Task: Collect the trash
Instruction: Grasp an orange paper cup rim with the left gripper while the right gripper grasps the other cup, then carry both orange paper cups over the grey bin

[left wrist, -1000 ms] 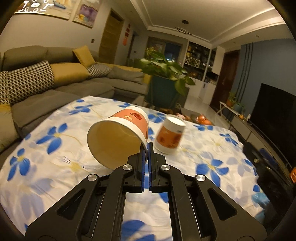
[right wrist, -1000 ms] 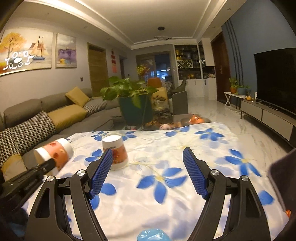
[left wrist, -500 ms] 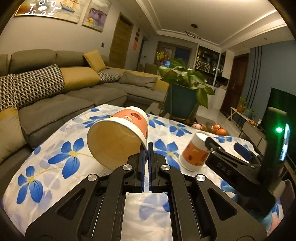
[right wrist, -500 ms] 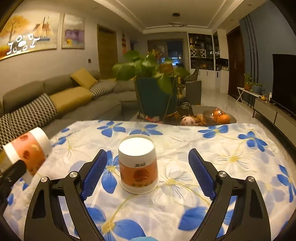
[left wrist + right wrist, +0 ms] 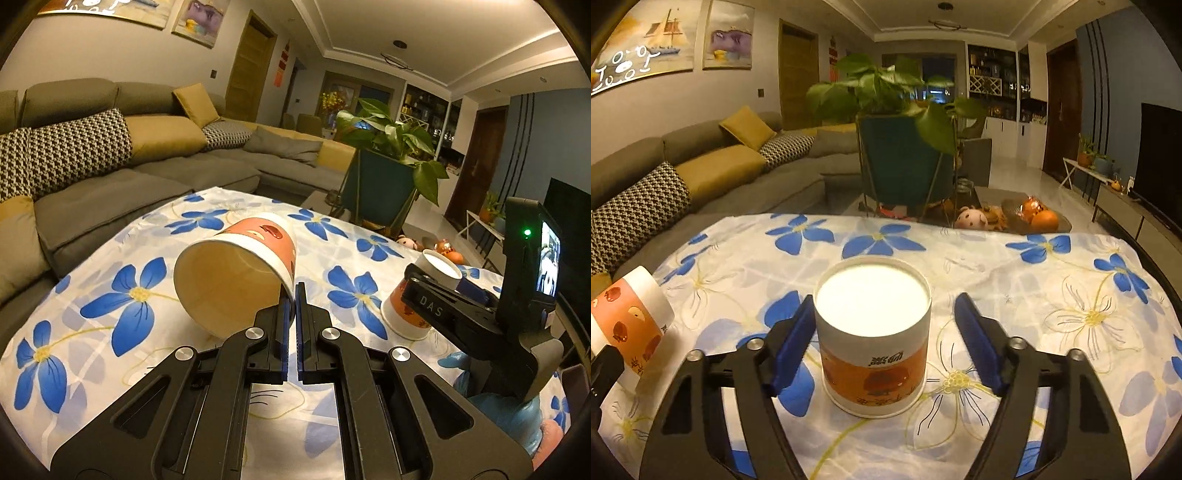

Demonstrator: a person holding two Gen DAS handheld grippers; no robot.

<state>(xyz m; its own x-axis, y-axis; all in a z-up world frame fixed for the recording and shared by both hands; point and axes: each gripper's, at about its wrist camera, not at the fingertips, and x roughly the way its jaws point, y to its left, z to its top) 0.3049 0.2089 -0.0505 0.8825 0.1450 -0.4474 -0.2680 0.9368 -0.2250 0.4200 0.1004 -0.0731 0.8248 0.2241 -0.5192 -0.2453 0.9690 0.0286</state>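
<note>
My left gripper (image 5: 294, 291) is shut on the rim of an orange-and-white paper cup (image 5: 236, 273), held tilted above the table with its mouth toward the camera. The same cup (image 5: 629, 325) shows at the left edge of the right wrist view. A second orange paper cup (image 5: 873, 339) stands upside down on the flowered tablecloth (image 5: 1052, 295). My right gripper (image 5: 884, 332) is open, its blue pads on either side of that cup, the left pad close to it. In the left wrist view the right gripper (image 5: 443, 291) reaches around this cup (image 5: 417, 306).
A potted plant (image 5: 905, 147) in a dark green pot stands behind the table's far edge. A grey sofa (image 5: 110, 166) with cushions runs along the left. A low table holds a plush toy (image 5: 971, 219) and oranges (image 5: 1043, 219). A blue-gloved hand (image 5: 495, 402) holds the right gripper.
My right gripper has moved forward until the upside-down cup sits between its open fingers. The left gripper still holds its cup and has shifted a little left.
</note>
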